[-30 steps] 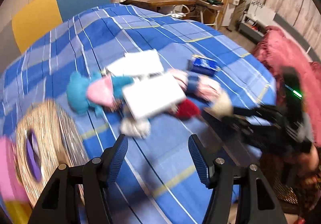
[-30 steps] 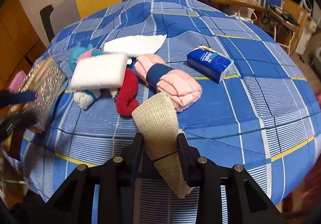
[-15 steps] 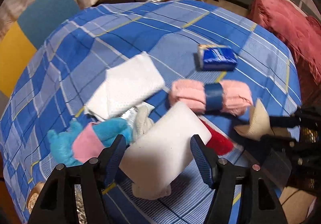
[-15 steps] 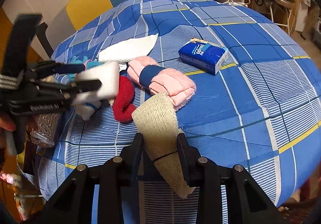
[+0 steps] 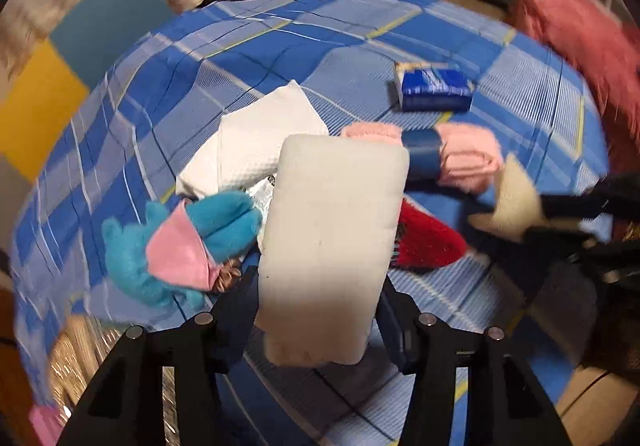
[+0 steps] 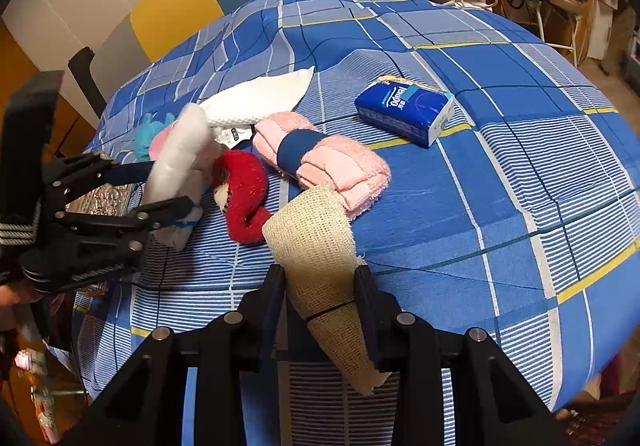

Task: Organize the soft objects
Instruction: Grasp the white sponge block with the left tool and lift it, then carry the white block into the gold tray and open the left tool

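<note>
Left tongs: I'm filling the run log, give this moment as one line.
left tongs: closing on white sponge | right tongs: shut on beige bandage roll | surface: blue plaid cloth

sponge [image 5: 332, 238]: matt foam | bandage [image 6: 316, 242]: coarse weave | tablecloth [image 6: 500, 174]: cloth

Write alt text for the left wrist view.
The left tool has just closed around a white sponge, tilted up above a blue plaid tablecloth. Behind it lie a white cloth, a blue-and-pink plush, a rolled pink towel and a tissue pack.
</note>
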